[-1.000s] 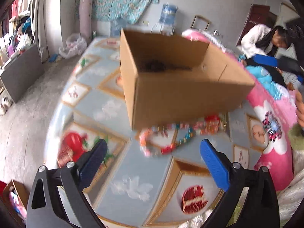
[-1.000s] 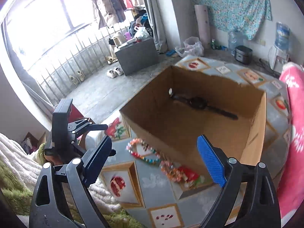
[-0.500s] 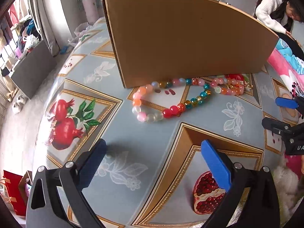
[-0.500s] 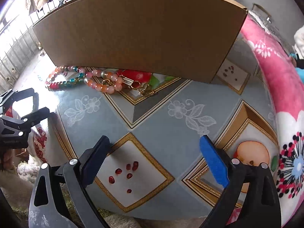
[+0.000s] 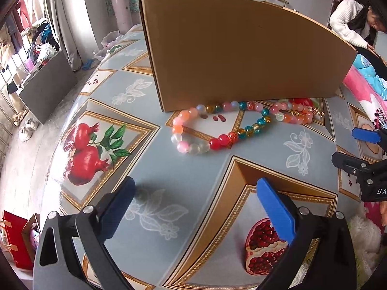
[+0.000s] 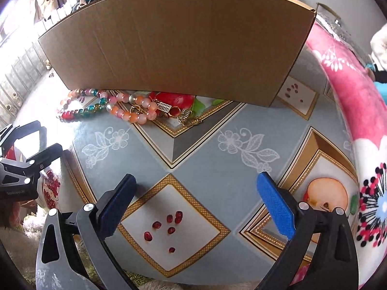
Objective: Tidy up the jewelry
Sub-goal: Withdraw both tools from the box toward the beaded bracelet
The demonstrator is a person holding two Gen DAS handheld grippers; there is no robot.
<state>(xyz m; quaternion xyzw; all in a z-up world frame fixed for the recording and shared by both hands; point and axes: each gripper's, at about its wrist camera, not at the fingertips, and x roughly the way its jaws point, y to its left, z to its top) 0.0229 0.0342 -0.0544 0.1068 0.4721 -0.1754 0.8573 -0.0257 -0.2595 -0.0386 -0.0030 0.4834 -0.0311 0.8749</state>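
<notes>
A multicoloured bead bracelet (image 5: 215, 130) lies on the table in front of the cardboard box (image 5: 241, 53). A pink-and-orange bead bracelet (image 5: 293, 116) lies to its right, with a gold chain piece (image 6: 179, 114) beside it. In the right wrist view the bead bracelets (image 6: 101, 107) lie at the foot of the box (image 6: 179, 41). My left gripper (image 5: 193, 207) is open and empty, low over the table short of the beads. My right gripper (image 6: 196, 203) is open and empty, also short of the jewelry. Each gripper shows at the edge of the other's view.
The table (image 5: 193, 176) has a patterned blue cloth with pomegranate prints. A pink flowered blanket (image 6: 358, 111) lies along the right side. A person in white (image 5: 350, 24) sits at the far right. A grey cabinet (image 5: 46, 84) stands on the floor at left.
Both grippers have dropped from above the box to table level in front of it. The box's inside is no longer visible. Both stay open.
</notes>
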